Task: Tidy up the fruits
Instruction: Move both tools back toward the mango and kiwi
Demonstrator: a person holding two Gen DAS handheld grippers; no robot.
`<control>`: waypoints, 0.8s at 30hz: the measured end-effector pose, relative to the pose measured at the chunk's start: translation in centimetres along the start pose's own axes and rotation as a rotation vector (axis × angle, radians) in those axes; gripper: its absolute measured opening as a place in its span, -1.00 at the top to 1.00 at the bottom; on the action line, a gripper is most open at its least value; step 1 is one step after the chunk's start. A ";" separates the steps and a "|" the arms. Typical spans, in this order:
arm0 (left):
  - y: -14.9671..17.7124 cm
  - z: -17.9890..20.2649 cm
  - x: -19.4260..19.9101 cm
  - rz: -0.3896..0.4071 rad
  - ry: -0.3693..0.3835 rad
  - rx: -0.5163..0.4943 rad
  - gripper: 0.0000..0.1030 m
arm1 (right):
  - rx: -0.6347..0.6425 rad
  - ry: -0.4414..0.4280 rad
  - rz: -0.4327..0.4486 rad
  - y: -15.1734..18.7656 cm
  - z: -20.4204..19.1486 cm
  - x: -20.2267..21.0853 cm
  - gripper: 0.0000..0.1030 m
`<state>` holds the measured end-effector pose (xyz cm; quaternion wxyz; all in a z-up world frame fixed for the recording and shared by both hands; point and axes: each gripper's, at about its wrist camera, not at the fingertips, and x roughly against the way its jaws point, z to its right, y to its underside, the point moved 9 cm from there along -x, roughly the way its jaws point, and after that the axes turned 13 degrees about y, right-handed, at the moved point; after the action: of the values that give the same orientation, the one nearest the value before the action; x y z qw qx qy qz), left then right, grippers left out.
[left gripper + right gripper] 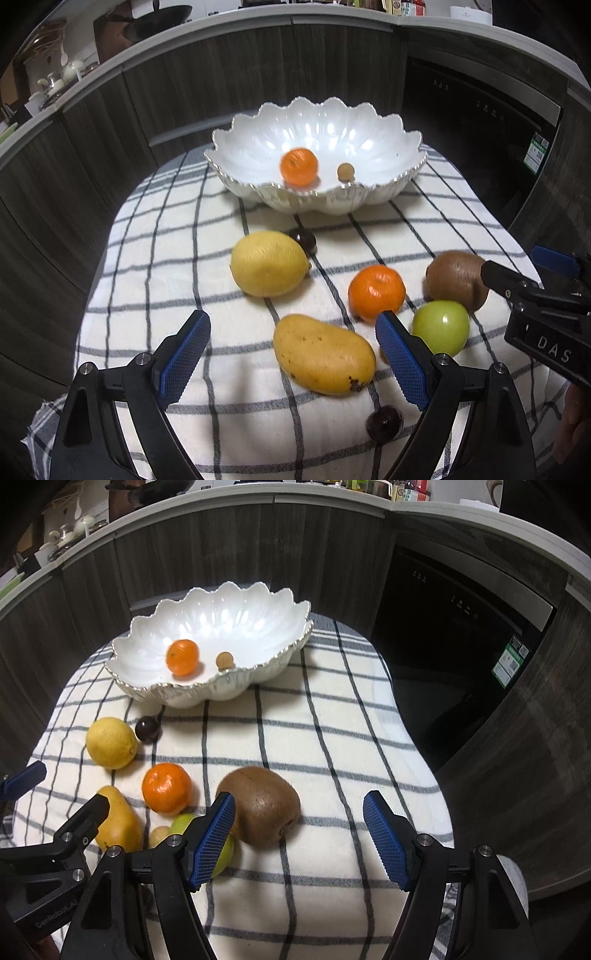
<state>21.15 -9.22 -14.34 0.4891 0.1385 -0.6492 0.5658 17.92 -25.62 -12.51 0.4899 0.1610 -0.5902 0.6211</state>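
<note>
A white scalloped bowl [391, 184] [258, 675] at the far end of the checked cloth holds an orange [299, 166] [182, 657] and a small tan fruit [345, 171] [225, 661]. On the cloth lie a lemon [269, 263] [110, 743], an orange [376, 291] [167, 788], a kiwi [456, 278] [264, 806], a green apple [441, 326] [184, 821], a mango [323, 354] [118, 821] and two dark plums [304, 240] [384, 422]. My left gripper [293, 354] is open with the mango between its fingers. My right gripper [299, 836] is open, the kiwi just ahead by its left finger.
The checked cloth [332, 738] covers a small table with drops on all sides. Dark wood cabinets [221, 81] curve behind, with a black appliance [454, 657] at the right. Another small tan fruit [159, 835] sits beside the apple.
</note>
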 end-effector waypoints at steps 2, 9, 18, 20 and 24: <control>0.5 0.2 -0.5 -0.014 0.005 -0.002 -0.78 | -0.002 0.001 -0.004 0.2 0.1 -0.2 -0.40; 1.6 0.3 -1.8 -0.048 0.012 0.001 -0.77 | 0.004 0.011 -0.007 0.5 0.1 -0.7 -0.40; 1.9 0.2 -2.7 -0.059 0.027 0.014 -0.76 | -0.001 0.020 -0.007 0.8 0.1 -1.4 -0.41; 2.1 0.2 -3.0 -0.065 0.031 0.019 -0.74 | -0.004 0.026 0.008 0.7 0.2 -1.3 -0.41; 2.5 0.2 -3.7 -0.079 0.053 0.042 -0.62 | -0.002 0.028 0.021 0.6 0.0 -1.3 -0.40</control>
<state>21.00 -9.97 -18.79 0.5252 0.1594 -0.6179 0.5630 18.05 -26.06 -13.83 0.4914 0.1456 -0.5857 0.6279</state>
